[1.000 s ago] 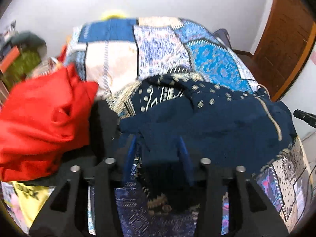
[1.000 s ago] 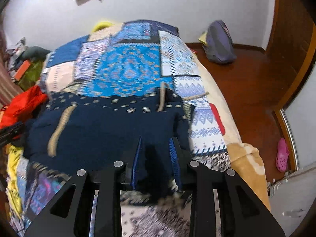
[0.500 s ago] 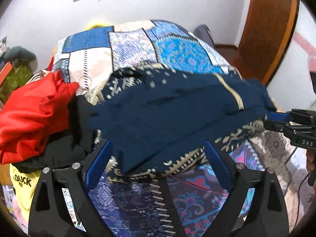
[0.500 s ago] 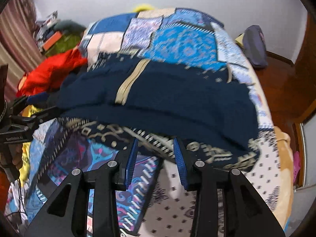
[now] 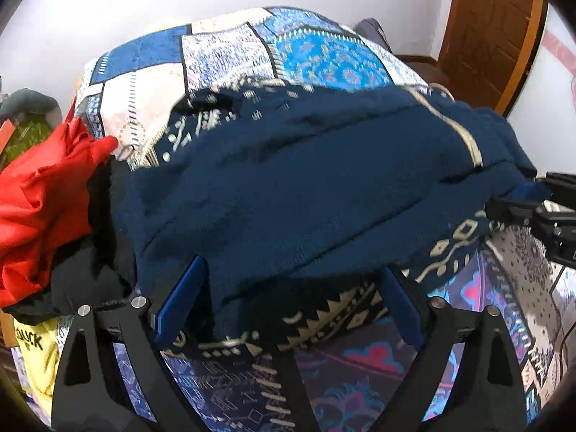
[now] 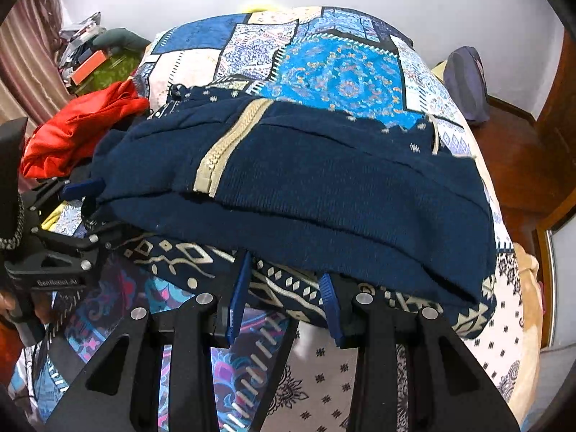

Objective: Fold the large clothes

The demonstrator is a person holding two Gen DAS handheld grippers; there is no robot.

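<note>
A dark navy garment [image 5: 306,194] with a beige stripe and cream patterned border lies folded across the bed; it also shows in the right wrist view [image 6: 324,187]. My left gripper [image 5: 288,306] is open wide, its blue pads [image 5: 183,298] at the garment's near edge, holding nothing. My right gripper [image 6: 284,288] is open, its blue pads [image 6: 239,291] just below the garment's near edge. The left gripper also appears at the left of the right wrist view [image 6: 77,194], and the right gripper at the right edge of the left wrist view [image 5: 529,198].
A patchwork bedspread [image 6: 334,68] covers the bed. A red cloth [image 5: 39,198] and a black cloth [image 5: 86,277] are piled at the left, with a yellow item [image 5: 36,352] below. A bag [image 6: 464,79] lies on the floor by the wooden door [image 5: 493,32].
Both grippers let go of the navy garment and drew back toward its near edge. The left opened wide. The garment now lies folded flat on the bed.
</note>
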